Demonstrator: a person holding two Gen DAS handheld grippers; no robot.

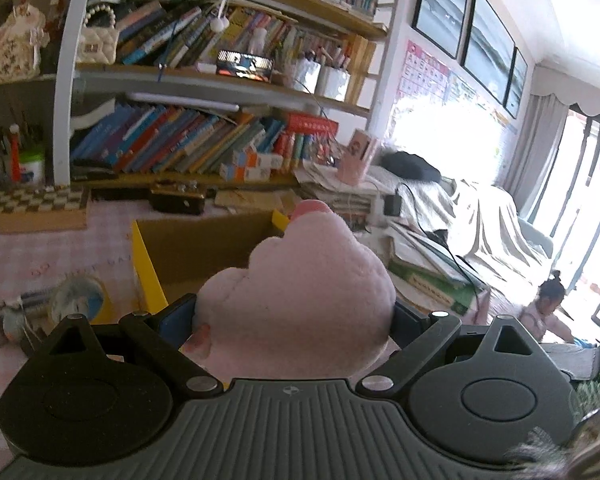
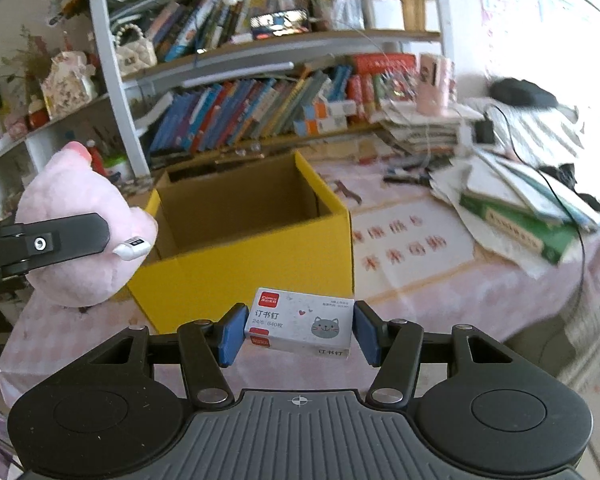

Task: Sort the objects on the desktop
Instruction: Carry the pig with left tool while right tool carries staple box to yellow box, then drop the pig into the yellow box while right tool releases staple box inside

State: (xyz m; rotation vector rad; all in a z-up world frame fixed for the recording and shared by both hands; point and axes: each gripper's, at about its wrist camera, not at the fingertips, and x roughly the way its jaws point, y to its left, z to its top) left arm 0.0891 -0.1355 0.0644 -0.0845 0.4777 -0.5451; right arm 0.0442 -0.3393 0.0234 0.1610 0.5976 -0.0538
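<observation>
My left gripper [image 1: 294, 320] is shut on a pink plush toy [image 1: 304, 288] and holds it in the air near the left side of an open yellow cardboard box [image 1: 148, 264]. In the right wrist view the plush toy [image 2: 76, 232] hangs left of the box [image 2: 252, 260], with a left gripper finger [image 2: 68, 236] across it. My right gripper [image 2: 298, 330] is shut on a small white staple box [image 2: 300, 322] with a cat picture, held in front of the yellow box. The yellow box looks empty inside.
A table with a pink checked cloth [image 2: 420, 256] bears the box. A stack of books and papers [image 2: 516, 208] lies at the right with a black cable [image 2: 580, 240]. A bookshelf [image 2: 260, 92] stands behind. A small fan [image 1: 76, 300] lies at the left.
</observation>
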